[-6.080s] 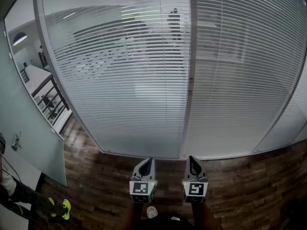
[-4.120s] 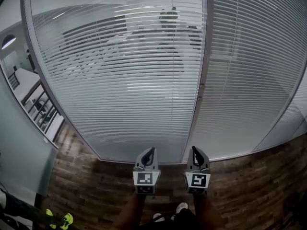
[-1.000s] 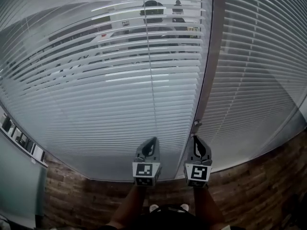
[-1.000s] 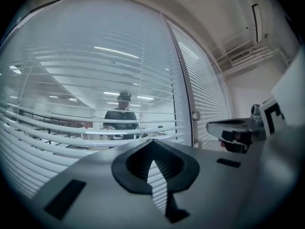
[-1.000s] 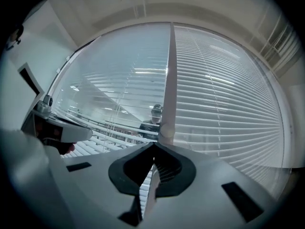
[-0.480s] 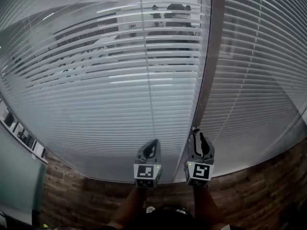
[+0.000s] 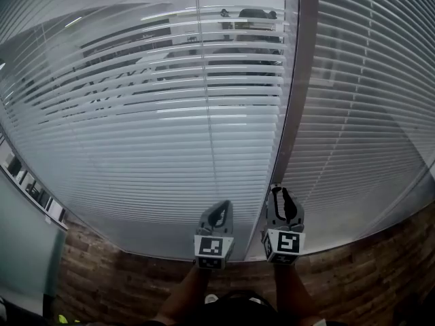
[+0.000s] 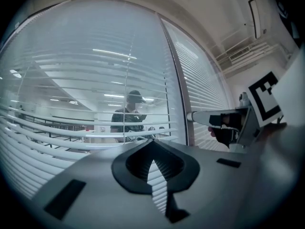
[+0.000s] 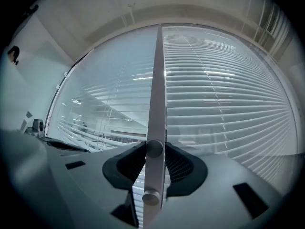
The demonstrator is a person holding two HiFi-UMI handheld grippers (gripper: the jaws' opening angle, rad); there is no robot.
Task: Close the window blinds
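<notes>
White slatted blinds hang behind the glass, their slats tilted so the room beyond shows through. A grey post divides this pane from the one to its right. My right gripper reaches that post low down. Its jaws are opening, with a small round knob on the post between the pads. A second round stud sits lower on the post. My left gripper hovers beside it, shut and empty, pointing at the slats.
The right pane's blinds have flatter slats. A person's reflection shows in the glass. Brown wood-pattern floor runs below the window, with a teal panel at the far left.
My right gripper has edged forward to the post and its jaws have parted around the knob. The left gripper stays shut beside it.
</notes>
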